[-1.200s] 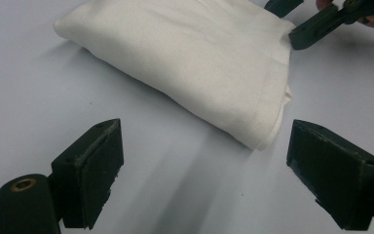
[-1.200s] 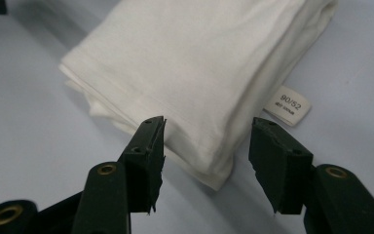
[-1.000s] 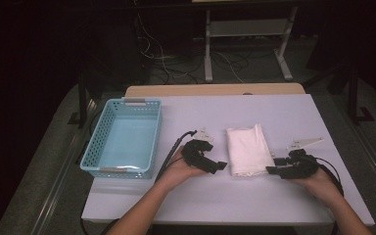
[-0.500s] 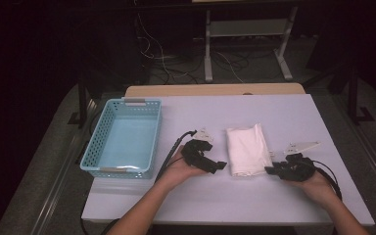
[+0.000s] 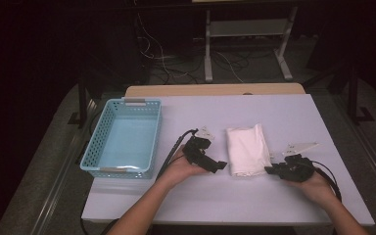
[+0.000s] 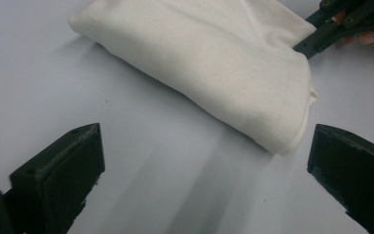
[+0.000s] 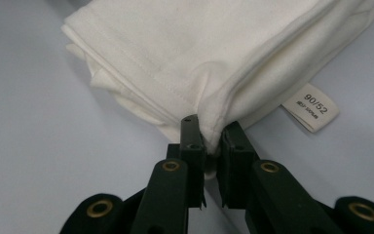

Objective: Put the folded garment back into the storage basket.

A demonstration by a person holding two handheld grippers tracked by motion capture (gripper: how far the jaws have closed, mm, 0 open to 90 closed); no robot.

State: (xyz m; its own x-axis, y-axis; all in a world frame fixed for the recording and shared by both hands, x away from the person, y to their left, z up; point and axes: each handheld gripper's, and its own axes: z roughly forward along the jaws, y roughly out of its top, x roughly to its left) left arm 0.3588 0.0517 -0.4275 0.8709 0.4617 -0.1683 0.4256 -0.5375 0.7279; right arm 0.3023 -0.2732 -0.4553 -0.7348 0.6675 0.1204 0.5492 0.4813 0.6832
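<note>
A folded white cloth (image 5: 247,149) lies on the white table (image 5: 274,117), between my two hands. My left gripper (image 5: 220,166) rests just left of the cloth's near corner; its jaws have just been opening and stand wide, with bare table between them in the left gripper view and the cloth (image 6: 209,63) ahead of them. My right gripper (image 5: 269,171) sits at the cloth's near right corner; its jaws have just been closing and now pinch a fold of the cloth's edge (image 7: 209,124). A small size tag (image 7: 310,107) sticks out from under the cloth.
A light blue plastic basket (image 5: 123,137) stands on the left part of the table, a hand's width from my left gripper. Beyond the table's far edge are a wooden board (image 5: 215,90), cables and a metal stand (image 5: 245,44) on the dark floor.
The right gripper has closed onto the near right corner of the cloth. The left gripper's jaws stand a little wider. Neither hand has shifted.
</note>
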